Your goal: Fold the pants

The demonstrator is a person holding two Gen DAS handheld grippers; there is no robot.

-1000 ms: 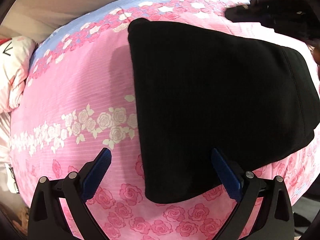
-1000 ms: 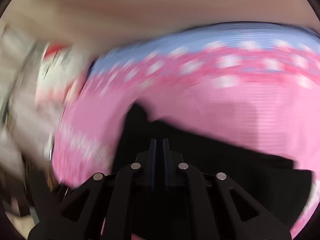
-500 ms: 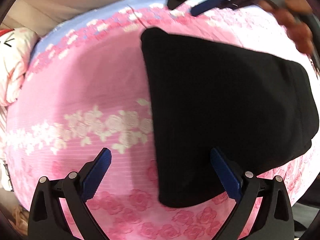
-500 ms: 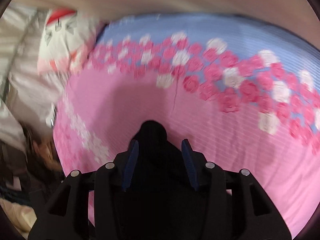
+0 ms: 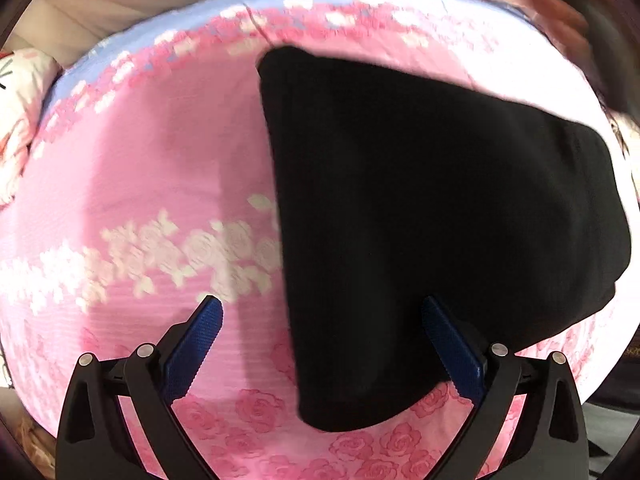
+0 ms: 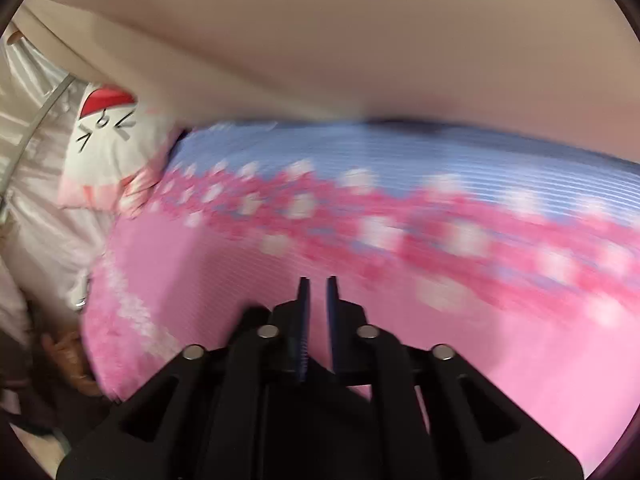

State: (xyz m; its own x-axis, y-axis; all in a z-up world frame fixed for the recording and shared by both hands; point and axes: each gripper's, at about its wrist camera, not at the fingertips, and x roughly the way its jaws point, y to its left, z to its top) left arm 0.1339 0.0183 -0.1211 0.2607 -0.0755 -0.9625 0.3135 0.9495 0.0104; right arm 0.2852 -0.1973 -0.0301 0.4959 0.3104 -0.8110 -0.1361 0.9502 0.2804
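Note:
The black pants [image 5: 432, 216] lie folded into a thick slab on the pink flowered bed [image 5: 152, 168], right of centre in the left wrist view. My left gripper [image 5: 320, 316] is open and empty, hovering over the pants' near left edge. My right gripper [image 6: 315, 284] is shut with its blue pads almost touching and nothing between them. It points across the pink sheet [image 6: 520, 352], and the pants show only as a dark edge [image 6: 250, 314] beside its frame.
A white cartoon-face pillow [image 6: 108, 140] lies at the bed's far left corner, also in the left wrist view [image 5: 20, 92]. A beige wall [image 6: 360, 48] runs behind the bed. A blurred hand and sleeve [image 5: 560, 12] cross the top right.
My right gripper opened, let go of the pants' far corner, then closed empty and lifted away. The left gripper stayed open and drifted slightly left relative to the pants.

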